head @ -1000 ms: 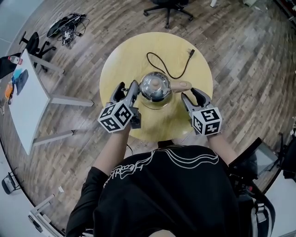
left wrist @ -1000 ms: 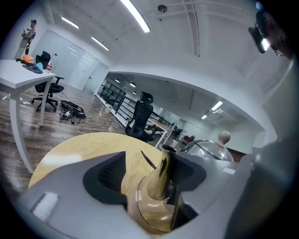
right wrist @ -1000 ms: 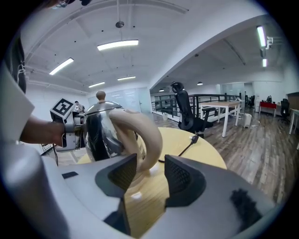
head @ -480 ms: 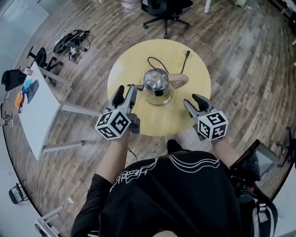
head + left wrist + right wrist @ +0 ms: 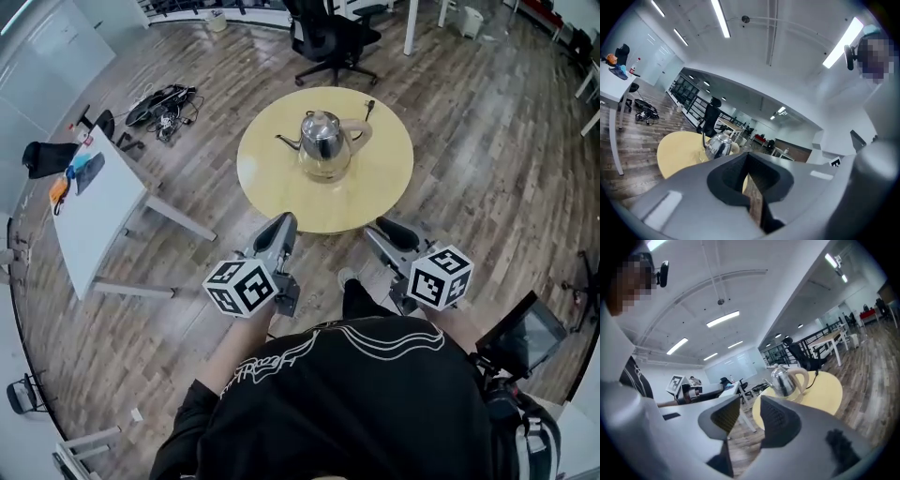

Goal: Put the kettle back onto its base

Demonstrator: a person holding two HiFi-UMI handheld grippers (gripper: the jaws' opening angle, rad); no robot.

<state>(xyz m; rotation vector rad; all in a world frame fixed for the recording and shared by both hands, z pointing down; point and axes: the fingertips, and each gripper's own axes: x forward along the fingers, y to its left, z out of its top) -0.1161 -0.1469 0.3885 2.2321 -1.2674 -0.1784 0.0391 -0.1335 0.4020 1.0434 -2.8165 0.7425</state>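
Observation:
The steel kettle (image 5: 322, 139) with a beige handle stands upright on its base (image 5: 325, 172) on the round yellow table (image 5: 281, 192). Its cord (image 5: 368, 111) lies behind it. Both grippers hang near the person's body, off the table's near edge and well apart from the kettle. My left gripper (image 5: 284, 223) is shut with nothing in it. My right gripper (image 5: 382, 228) has its jaws closing, a gap still between them and nothing in it. The kettle (image 5: 719, 145) shows beyond the left gripper (image 5: 746, 155), and the kettle (image 5: 783, 380) beyond the right gripper (image 5: 750, 404).
A black office chair (image 5: 333, 37) stands behind the table. A white desk (image 5: 103, 202) is at the left, with a tangle of cables (image 5: 164, 98) on the wooden floor beyond it. The person's shoe (image 5: 349, 278) is under the table's near edge.
Both grippers have drawn back from beside the kettle, off the table and toward the person. The left jaws have shut. The kettle stayed on the table.

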